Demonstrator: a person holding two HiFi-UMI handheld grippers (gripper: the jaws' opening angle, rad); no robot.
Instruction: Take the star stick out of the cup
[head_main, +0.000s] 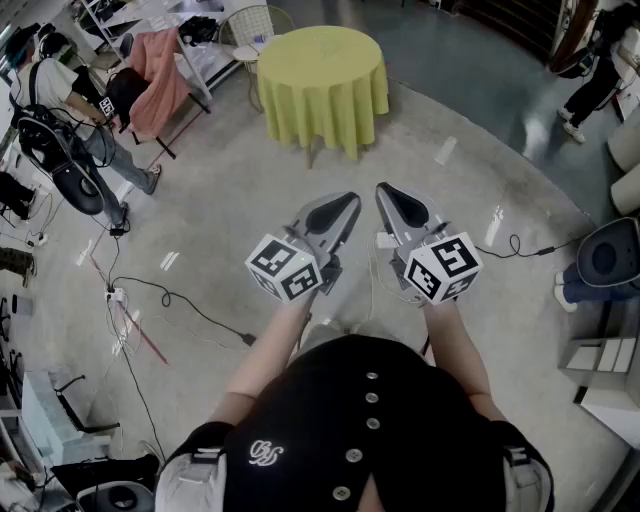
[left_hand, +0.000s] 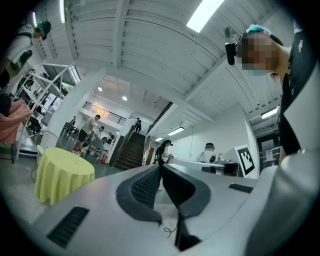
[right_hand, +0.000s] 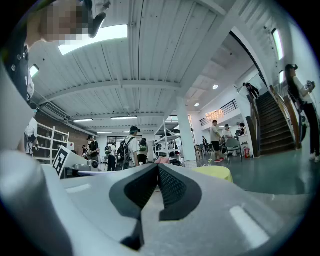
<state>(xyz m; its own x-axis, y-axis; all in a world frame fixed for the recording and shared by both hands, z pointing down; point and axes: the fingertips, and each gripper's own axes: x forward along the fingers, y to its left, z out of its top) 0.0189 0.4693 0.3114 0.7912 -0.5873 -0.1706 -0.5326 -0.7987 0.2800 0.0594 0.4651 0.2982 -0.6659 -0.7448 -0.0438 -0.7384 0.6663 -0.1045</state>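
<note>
Dark top with a row of pale buttons (head_main: 372, 420) fills the foot of the head view. Just beyond it a person holds two grippers side by side over a concrete floor (head_main: 220, 200) strung with cables.

The left claw (head_main: 347, 203) has its jaws pressed together with nothing between them, as the left gripper view confirms. The right claw (head_main: 384, 192) is likewise closed and empty.

Neither the cup nor the star stick can be made out in any view. A round desk under a yellow-green cloth (head_main: 322, 80) stands well apart ahead. A speck on it in the right gripper view is too small to name.

By this showing the task has not begun. To do it well, the person would first need to reach the cup, then spread one claw before closing on the stick. Gripping the shaft above the rim and lifting straight up should work best. The other claw could steady the cup so it does not tip.

No brand or word is legible. Each marker cube (head_main: 285, 270) carries only black-and-white square patterns. A similar marker board (left_hand: 243, 160) stands on a far counter, and a pale emblem (head_main: 265, 452) on the top cannot be read.
</note>
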